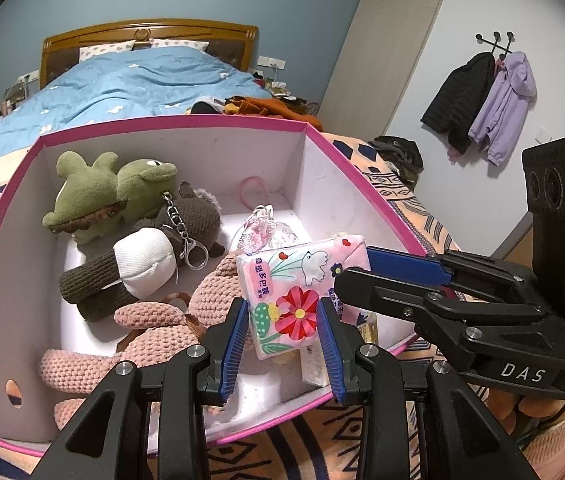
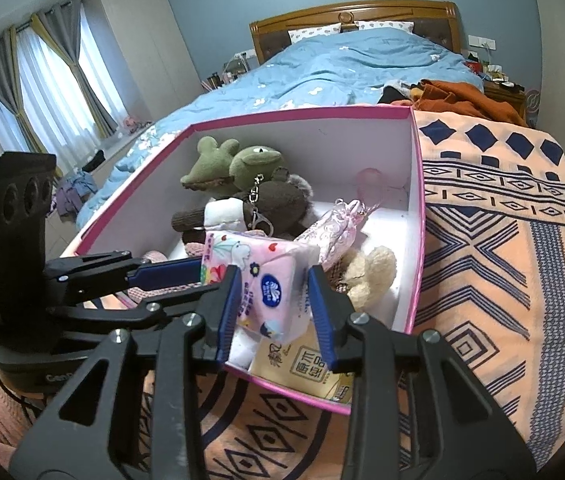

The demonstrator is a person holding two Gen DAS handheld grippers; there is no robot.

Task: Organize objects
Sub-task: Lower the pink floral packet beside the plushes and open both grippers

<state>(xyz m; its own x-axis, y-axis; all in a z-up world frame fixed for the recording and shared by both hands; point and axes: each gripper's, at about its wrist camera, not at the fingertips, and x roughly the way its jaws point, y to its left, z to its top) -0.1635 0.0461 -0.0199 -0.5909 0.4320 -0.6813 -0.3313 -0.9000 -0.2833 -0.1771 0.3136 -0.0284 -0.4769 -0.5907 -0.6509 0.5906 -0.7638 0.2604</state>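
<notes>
Tissue pack (image 1: 294, 300) over toy-crowded pink box (image 1: 170, 122)

"DAS" is printed on the right tool (image 1: 352, 276).

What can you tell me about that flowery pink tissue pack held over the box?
The tissue pack is a small, soft, glossy plastic packet, pink with a red flower, a white bird and a blue round logo. It hangs tilted above the near corner of the pink-rimmed box, over another tissue packet. The left tool pinches one end and the right tool the other.
</notes>
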